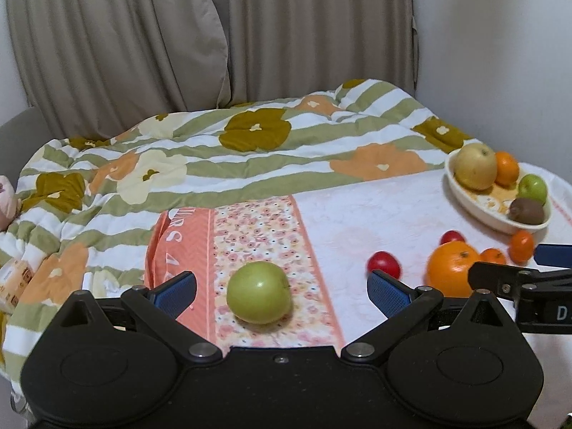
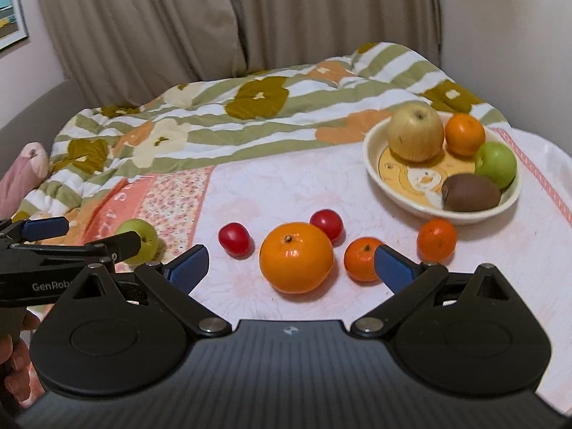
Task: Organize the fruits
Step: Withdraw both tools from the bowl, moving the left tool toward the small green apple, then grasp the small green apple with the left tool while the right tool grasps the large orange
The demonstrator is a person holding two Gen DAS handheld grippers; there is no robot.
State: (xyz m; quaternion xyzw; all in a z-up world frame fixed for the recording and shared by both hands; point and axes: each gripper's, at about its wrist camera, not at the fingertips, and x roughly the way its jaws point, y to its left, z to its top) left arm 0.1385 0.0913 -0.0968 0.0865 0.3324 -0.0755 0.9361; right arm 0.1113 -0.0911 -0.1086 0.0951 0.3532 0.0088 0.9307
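A green apple (image 1: 259,292) lies on the floral cloth between the open fingers of my left gripper (image 1: 282,287); it also shows in the right wrist view (image 2: 141,237). My right gripper (image 2: 291,264) is open, with a big orange (image 2: 296,257) between its fingers. Around it lie two red tomatoes (image 2: 234,238) (image 2: 327,224) and two small mandarins (image 2: 363,258) (image 2: 437,235). A cream bowl (image 2: 375,164) at the right holds a yellow apple (image 2: 415,132), an orange (image 2: 464,134), a green apple (image 2: 496,163) and a kiwi (image 2: 470,193).
A striped flowered quilt (image 1: 200,157) is bunched across the back and left of the bed. Beige curtains (image 1: 178,35) hang behind. A pink pillow (image 2: 21,175) lies at the far left. The left gripper (image 2: 46,236) shows at the right wrist view's left edge.
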